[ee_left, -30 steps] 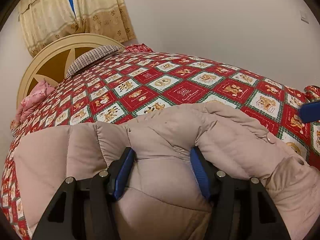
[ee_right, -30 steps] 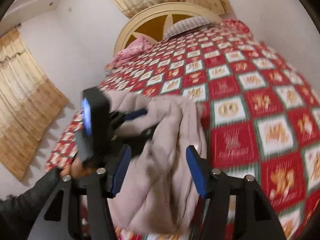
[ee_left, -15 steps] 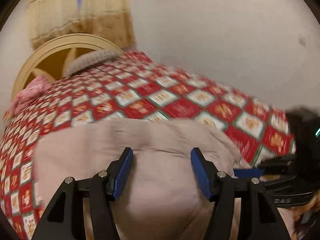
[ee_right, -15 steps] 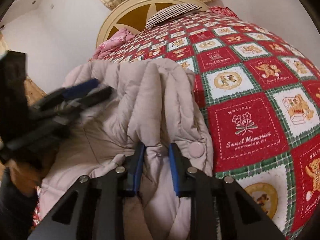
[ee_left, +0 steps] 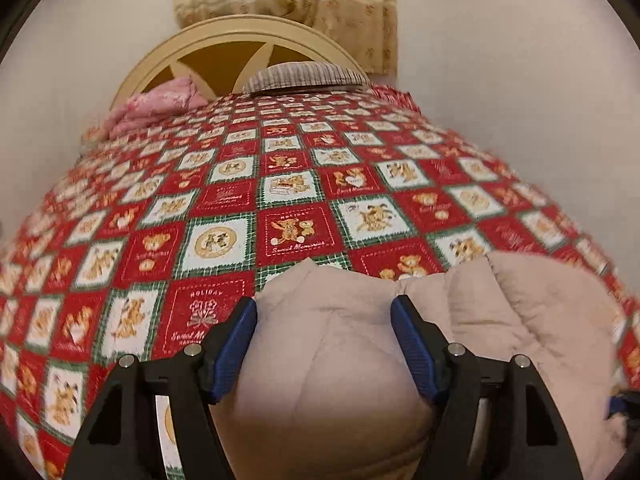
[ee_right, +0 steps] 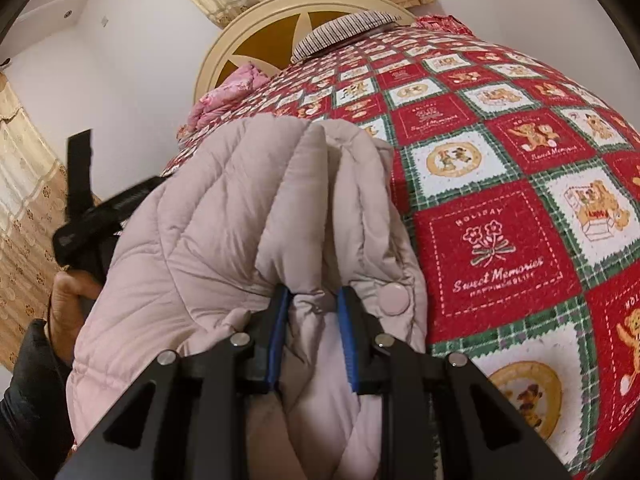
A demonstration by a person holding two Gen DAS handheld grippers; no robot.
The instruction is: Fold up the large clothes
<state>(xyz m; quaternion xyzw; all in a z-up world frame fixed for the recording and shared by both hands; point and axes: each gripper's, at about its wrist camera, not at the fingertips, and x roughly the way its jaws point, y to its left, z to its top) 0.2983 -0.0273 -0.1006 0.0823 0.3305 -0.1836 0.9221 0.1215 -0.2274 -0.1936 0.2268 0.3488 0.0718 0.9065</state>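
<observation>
A pale pink padded jacket (ee_left: pixel 328 376) lies bunched at the near edge of the bed. My left gripper (ee_left: pixel 323 312) stands wide open with a bulge of the jacket between its blue pads, not pinched. My right gripper (ee_right: pixel 312 300) is shut on a fold of the jacket (ee_right: pixel 224 220) near a round snap button (ee_right: pixel 394 299). In the right wrist view the left gripper (ee_right: pixel 100 208) shows at the jacket's left side, held by a hand.
The bed is covered by a red, white and green teddy-bear quilt (ee_left: pixel 280 200). A striped pillow (ee_left: pixel 304 76) and a pink bundle (ee_left: pixel 160 100) lie by the round cream headboard (ee_left: pixel 240 40). Walls stand close on both sides, with curtains (ee_right: pixel 24 200).
My right gripper closed on a jacket fold and holds it. My left gripper stayed open and swung to face the headboard, with the jacket bulk shifting toward the right.
</observation>
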